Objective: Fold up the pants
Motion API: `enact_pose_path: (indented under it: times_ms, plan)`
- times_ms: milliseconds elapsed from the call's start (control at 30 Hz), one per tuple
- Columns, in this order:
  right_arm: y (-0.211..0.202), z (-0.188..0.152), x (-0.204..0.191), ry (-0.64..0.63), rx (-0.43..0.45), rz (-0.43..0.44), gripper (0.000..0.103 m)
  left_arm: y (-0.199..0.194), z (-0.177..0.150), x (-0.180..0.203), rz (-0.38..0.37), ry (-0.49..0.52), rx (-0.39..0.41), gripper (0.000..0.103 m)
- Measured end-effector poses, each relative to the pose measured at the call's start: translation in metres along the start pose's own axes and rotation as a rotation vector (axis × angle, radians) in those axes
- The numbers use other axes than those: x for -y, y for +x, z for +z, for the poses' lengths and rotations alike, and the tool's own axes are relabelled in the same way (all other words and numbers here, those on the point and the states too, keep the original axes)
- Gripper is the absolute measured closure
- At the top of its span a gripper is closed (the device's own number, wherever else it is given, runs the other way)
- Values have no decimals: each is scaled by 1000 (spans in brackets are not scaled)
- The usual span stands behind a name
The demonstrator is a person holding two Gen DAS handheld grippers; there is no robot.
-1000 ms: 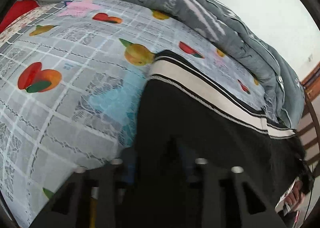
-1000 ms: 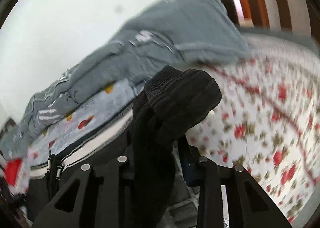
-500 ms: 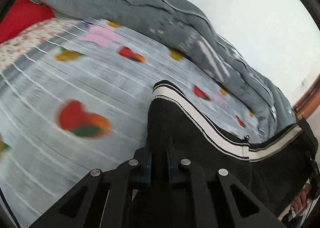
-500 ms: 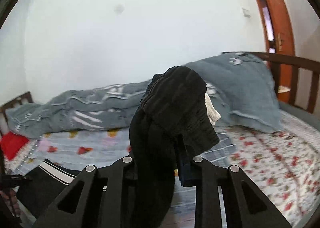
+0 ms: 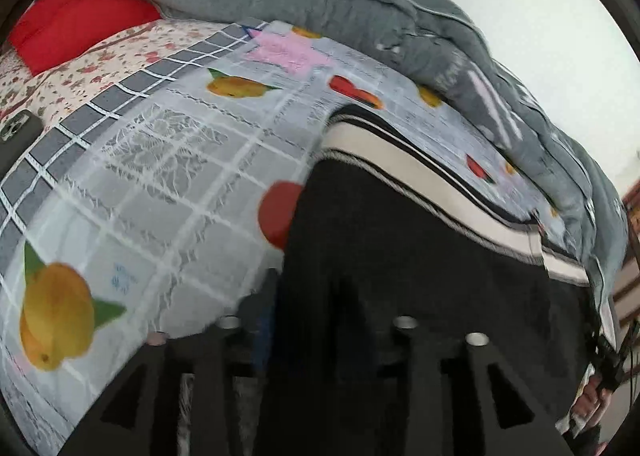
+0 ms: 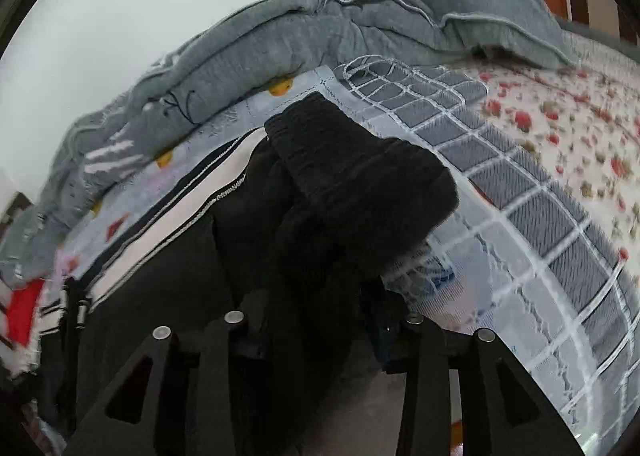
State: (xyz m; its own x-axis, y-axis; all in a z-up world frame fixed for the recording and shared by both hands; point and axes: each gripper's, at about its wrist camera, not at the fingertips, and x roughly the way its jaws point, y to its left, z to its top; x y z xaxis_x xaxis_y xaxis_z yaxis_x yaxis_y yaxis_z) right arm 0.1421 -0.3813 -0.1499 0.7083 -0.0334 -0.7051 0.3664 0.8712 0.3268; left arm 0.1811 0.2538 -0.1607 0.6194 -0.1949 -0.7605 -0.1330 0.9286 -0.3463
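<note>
Bedspread [image 5: 168, 160] with the fruit print fills the left of the frame, black pants [image 5: 420, 256] spread lower right. Left gripper [image 5: 320, 340] is clamped on the pants' edge; right gripper [image 6: 320, 336] pinches the bunched waistband [image 6: 360, 176]. That thick wad could probably slip loose, leaving a crooked fold.

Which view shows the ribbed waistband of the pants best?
The right wrist view: the waistband bunches up above the right tool, ribbing plain to see. The left wrist view shows only the pants' flat black cloth and white side stripe, no waistband.
</note>
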Motion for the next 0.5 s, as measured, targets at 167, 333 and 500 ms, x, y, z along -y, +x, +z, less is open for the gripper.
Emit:
enact_pose_path:
  times_ms: [167,333,500]
  plan:
    - [-32,-12,-11,-140,27,-121,57,-19,-31,12,47,102,13,44]
    - [-63,-19,-29,-218,60,-202,56,-39,-52,3,-15,84,16,38]
    - [-74,-25,-64,-247,36,-105,56,-47,-62,0,-27,70,18,38]
